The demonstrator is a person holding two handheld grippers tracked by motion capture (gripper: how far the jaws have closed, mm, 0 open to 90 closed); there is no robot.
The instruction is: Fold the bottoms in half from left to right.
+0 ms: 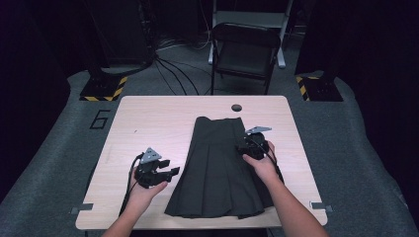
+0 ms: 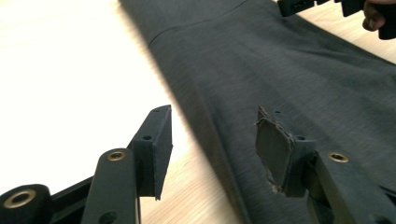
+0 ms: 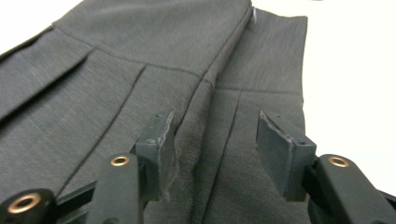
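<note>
1. The dark pleated skirt (image 1: 220, 170) lay flat along the middle of the table (image 1: 143, 123), waistband toward the cable hole (image 1: 236, 107) at the far edge, hem toward the person. Every place below is given from the skirt.

2. The left gripper (image 1: 165, 174) sat just off the skirt's left side edge, over bare wood, its jaws spread with nothing between them. In the left gripper view that edge ran between the two pads (image 2: 275, 151), one over wood and one over cloth. Closing from there could have pinched only the top layer, or missed the edge and scraped the table.

3. The skirt's middle pleats lay smooth. A pull from one side alone would likely have dragged them askew and slid the whole skirt across the slick wood.

4. The right gripper (image 1: 247, 143) stood over the skirt's right side, near the hip, jaws likewise apart and holding nothing. In the right gripper view a raised fold (image 3: 205, 93) ran up between the pads. Clamping there risked catching one ply, so the fold would open unevenly.

5. The right pad's worn facing (image 3: 168, 154) curled loose beside that fold; it might have slipped on the fabric.
</note>
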